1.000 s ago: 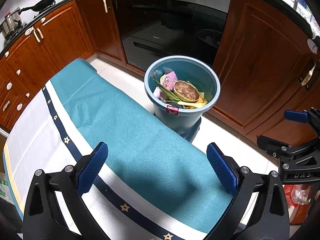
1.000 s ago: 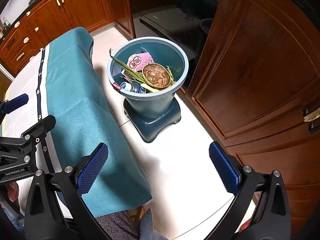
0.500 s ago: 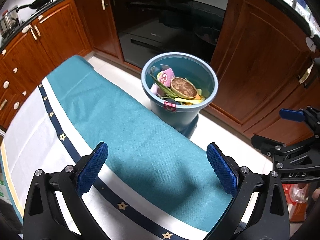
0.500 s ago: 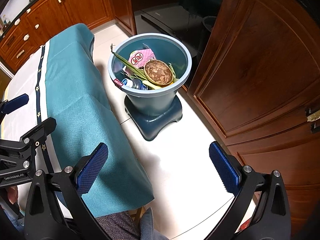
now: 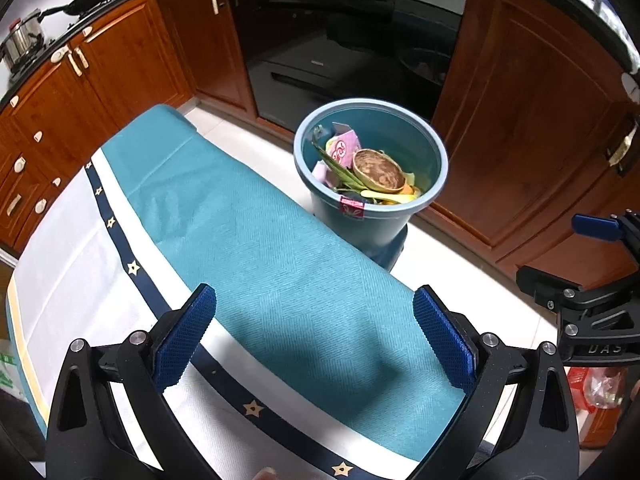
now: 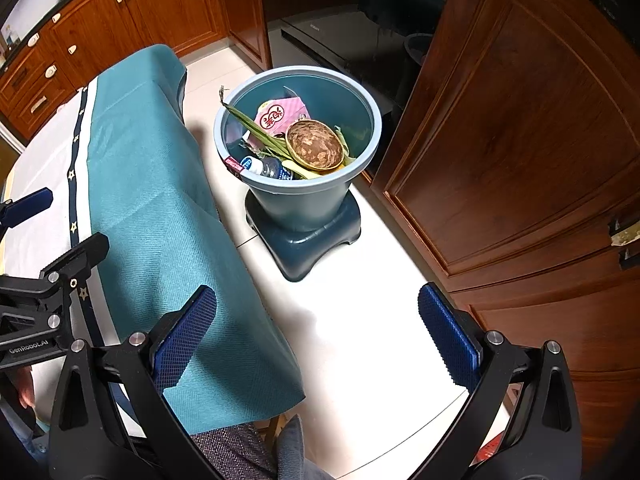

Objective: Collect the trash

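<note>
Over the last second both views drew back from the bin point(image 5: 370, 172): in the left wrist view it shrank and slid toward the upper right of the frame, and in the right wrist view it settled at upper centre point(image 6: 298, 152). The left gripper point(image 5: 316, 340) hung over the teal cloth point(image 5: 256, 240) on the bench, its fingers point(image 5: 186, 340) spread wide with nothing between them. The right gripper point(image 6: 316, 336) was the same — fingers point(image 6: 448, 336) apart and empty, over the white floor point(image 6: 360, 320) just beside the cloth's hanging edge.

The bin stood on the floor by the bench, against the wooden cabinets point(image 6: 520, 120). It held the trash — a pink packet point(image 6: 282, 114), a brown shell-like bowl point(image 6: 315, 145), a green stalk point(image 6: 256, 132) and a plastic bottle point(image 6: 262, 165). The visible bench top showed no litter, so collection looked close to done, with both hands pulling away.
</note>
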